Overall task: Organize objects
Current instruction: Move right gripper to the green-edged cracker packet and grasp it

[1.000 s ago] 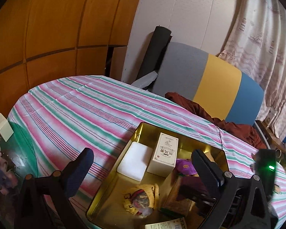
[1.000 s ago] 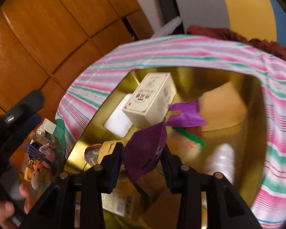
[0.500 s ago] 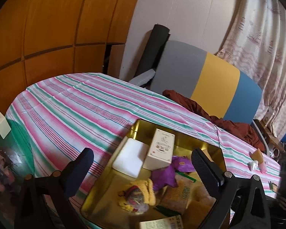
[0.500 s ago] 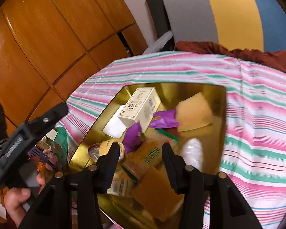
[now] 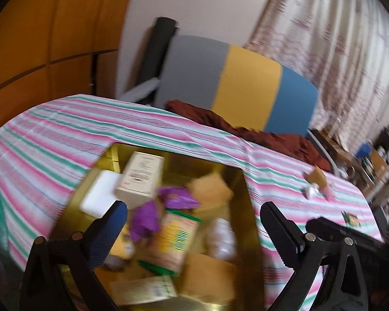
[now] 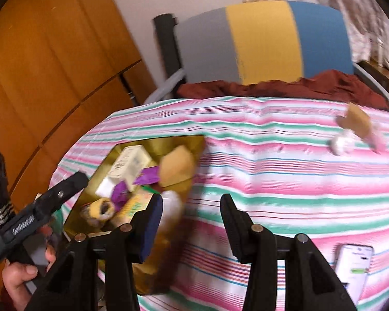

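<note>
A home living room: patterned curtains (image 5: 324,39), wooden wall panels (image 6: 51,64), a striped tablecloth (image 6: 272,155).

Blurred tray contents (image 5: 179,235) (labels unreadable)

I see pink-green-white striped cloth (image 6: 285,171) on the surface, gold tin (image 5: 246,207), purple wrappers (image 5: 145,217), grey-yellow-blue chair (image 6: 264,41).

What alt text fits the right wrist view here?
The right gripper, jaws apart and empty, hangs over a striped tablecloth just right of a gold tin packed with boxes and purple packets. A few small items lie far right, a phone near right; the left gripper shows at left.
</note>
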A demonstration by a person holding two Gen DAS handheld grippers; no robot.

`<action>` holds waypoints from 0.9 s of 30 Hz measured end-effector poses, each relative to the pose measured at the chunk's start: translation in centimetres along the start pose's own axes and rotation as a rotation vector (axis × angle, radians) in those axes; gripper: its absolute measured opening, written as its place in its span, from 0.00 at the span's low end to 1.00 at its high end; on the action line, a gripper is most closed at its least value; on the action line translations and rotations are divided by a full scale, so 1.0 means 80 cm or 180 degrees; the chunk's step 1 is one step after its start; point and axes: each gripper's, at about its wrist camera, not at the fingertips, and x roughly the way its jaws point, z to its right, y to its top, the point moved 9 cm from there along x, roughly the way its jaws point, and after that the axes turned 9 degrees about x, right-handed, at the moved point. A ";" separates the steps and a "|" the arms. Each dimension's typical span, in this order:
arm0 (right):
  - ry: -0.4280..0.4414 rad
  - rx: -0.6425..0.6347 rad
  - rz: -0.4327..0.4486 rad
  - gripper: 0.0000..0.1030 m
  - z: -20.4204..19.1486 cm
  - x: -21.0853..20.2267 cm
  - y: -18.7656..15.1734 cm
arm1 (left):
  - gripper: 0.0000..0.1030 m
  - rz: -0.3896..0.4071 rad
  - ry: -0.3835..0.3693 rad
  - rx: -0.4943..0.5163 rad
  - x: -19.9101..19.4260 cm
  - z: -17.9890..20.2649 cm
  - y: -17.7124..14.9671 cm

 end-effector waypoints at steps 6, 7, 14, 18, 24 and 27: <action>-0.0309 0.0270 0.0111 0.45 0.084 -0.024 0.007 | 1.00 -0.0121 -0.0315 0.0331 0.015 0.076 -0.006; -0.0347 0.0320 0.0126 0.45 0.096 -0.027 0.007 | 1.00 -0.0158 -0.0382 0.0388 0.019 0.092 -0.008; -0.0790 0.0889 0.0220 0.49 0.218 -0.052 -0.002 | 1.00 -0.0288 -0.0687 0.0726 0.031 0.168 -0.028; -0.1170 0.1648 0.0309 0.61 0.323 -0.079 -0.016 | 1.00 -0.0400 -0.0823 0.0810 0.042 0.200 -0.042; -0.1602 0.2815 0.0643 0.82 0.470 -0.126 -0.009 | 1.00 -0.0625 -0.0943 0.0743 0.058 0.221 -0.063; -0.1741 0.2992 0.0765 0.82 0.516 -0.133 0.016 | 1.00 -0.0687 -0.0943 0.0758 0.062 0.225 -0.072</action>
